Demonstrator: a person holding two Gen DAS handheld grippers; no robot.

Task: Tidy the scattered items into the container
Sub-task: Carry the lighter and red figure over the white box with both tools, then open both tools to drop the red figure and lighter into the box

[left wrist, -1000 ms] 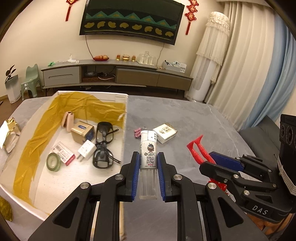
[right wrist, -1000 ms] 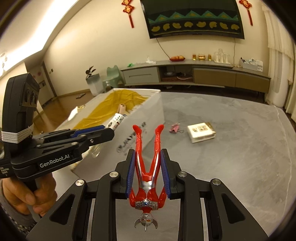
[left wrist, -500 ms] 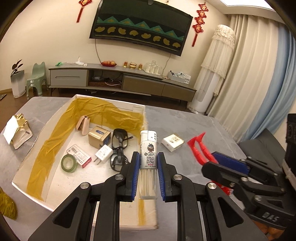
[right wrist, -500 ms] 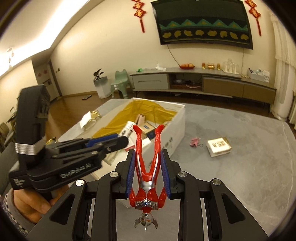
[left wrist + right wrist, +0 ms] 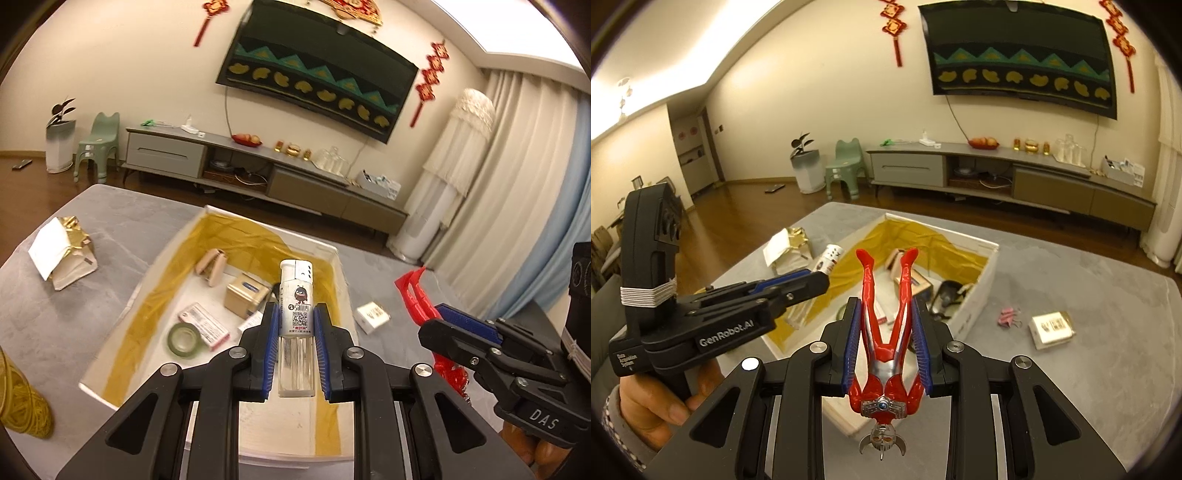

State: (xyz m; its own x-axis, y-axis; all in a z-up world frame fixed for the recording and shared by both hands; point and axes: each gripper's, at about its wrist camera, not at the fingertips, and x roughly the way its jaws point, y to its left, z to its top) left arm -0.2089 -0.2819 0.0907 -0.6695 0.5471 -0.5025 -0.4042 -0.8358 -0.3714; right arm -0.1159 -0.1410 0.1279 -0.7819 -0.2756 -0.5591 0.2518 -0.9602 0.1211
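Left to right, on a grey table [image 5: 92,325]: a white box [image 5: 341,280] lined with yellow film, holding a green tape roll [image 5: 183,339], a small gold carton [image 5: 245,297] and black glasses [image 5: 943,295]. The left gripper [image 5: 296,345] hangs over the box, its 2 blue pads clamped on a clear lighter [image 5: 296,321]. The right gripper [image 5: 886,347] pinches a red toy figure [image 5: 884,332], head toward the camera, above the box's near corner. A pink clip [image 5: 1010,318] and a white packet [image 5: 1052,328] lie on the table beside the box.
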